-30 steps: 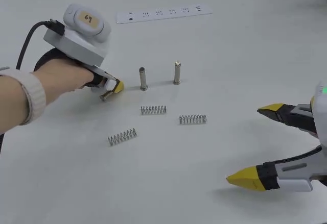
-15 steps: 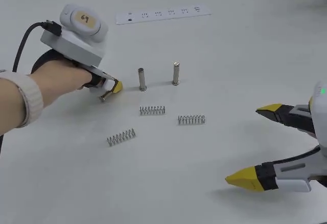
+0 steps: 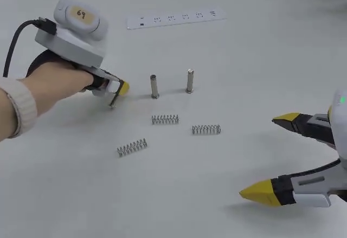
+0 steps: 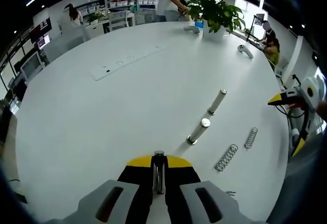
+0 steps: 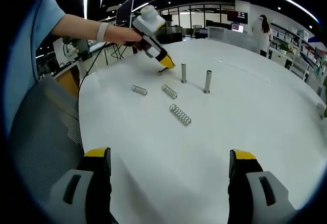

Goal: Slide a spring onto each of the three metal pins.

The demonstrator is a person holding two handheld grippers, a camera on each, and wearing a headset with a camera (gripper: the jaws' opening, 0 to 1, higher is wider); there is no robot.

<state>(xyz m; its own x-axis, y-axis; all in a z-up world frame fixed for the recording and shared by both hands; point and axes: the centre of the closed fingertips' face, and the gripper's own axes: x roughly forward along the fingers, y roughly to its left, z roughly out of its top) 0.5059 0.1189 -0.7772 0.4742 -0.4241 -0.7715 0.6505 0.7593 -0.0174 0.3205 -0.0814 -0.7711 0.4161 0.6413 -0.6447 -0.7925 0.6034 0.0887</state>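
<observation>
Left gripper (image 3: 122,89) clamps one metal pin (image 4: 159,175), far left, beside two standing pins (image 3: 154,86). Right gripper (image 3: 268,155) gapes wide, near right.

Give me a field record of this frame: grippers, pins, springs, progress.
left gripper: shut on held pin, pin tilted, low over the table
right gripper: open, holding nothing, right of the springs
standing pins: two upright, head view left standing pin, right standing pin
springs: three lying flat, left spring, middle spring, right spring
power strip: far side of the table
progress: no spring on any pin
</observation>
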